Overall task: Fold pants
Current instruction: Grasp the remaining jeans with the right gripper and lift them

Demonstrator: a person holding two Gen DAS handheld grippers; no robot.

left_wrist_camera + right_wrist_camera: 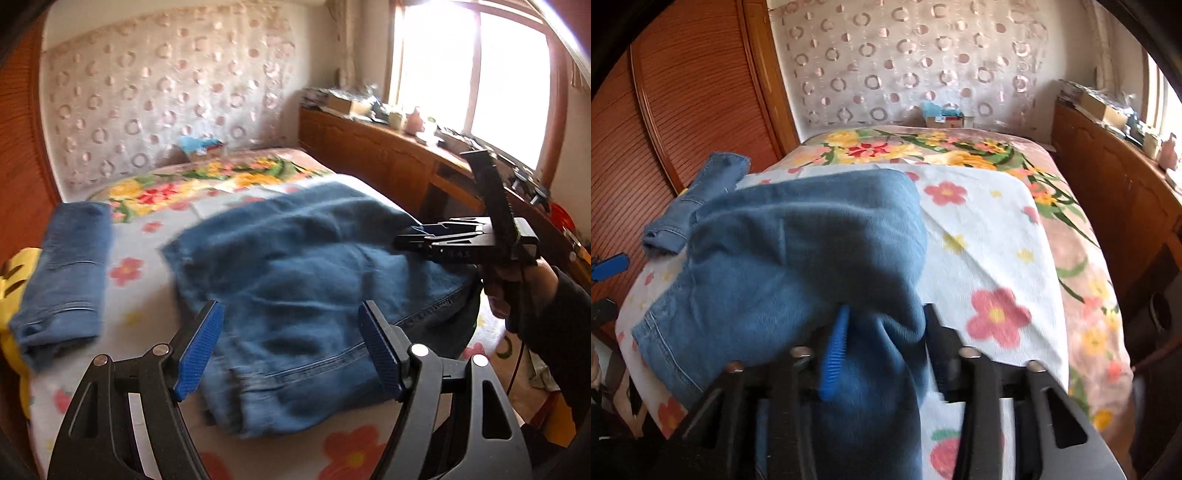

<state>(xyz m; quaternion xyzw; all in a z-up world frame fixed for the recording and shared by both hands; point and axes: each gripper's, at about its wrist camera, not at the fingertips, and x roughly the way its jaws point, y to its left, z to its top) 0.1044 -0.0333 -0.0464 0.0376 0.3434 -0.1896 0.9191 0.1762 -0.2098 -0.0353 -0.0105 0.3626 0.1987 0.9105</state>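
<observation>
- We take the bed (147, 229) with its flowered white sheet as our landmark; the blue jeans (303, 266) we are folding lie across its middle, rumpled, with a stitched hem facing the near edge of the bed.
- Our left gripper (290, 347) stands wide apart above the near edge of the bed. Its two blue-padded fingers (199, 350) spread to either side of the hem end of the jeans, and nothing sits between them. We cannot tell whether the pads brush the denim or hang just over it.
- Our right gripper (882, 354) is clamped on a bunched fold of the jeans (798, 258) at the near right side of the bed. In the right wrist view the cloth fills the gap between the jaws, with one ribbed blue pad (834, 354) pressed against the denim and the other mostly hidden behind it.
- In the left wrist view the same gripper (413, 236) reaches in from the right side of the bed, its tips pinching the edge of the jeans and lifting it slightly off the sheet; our hand (517, 288) wraps the handle.
- A second pair of jeans, already folded (62, 273), lies on the left side of the bed, well apart from the pair we hold.
- A wooden cabinet (369, 155) runs along the right side of the bed under the window (472, 74).
</observation>
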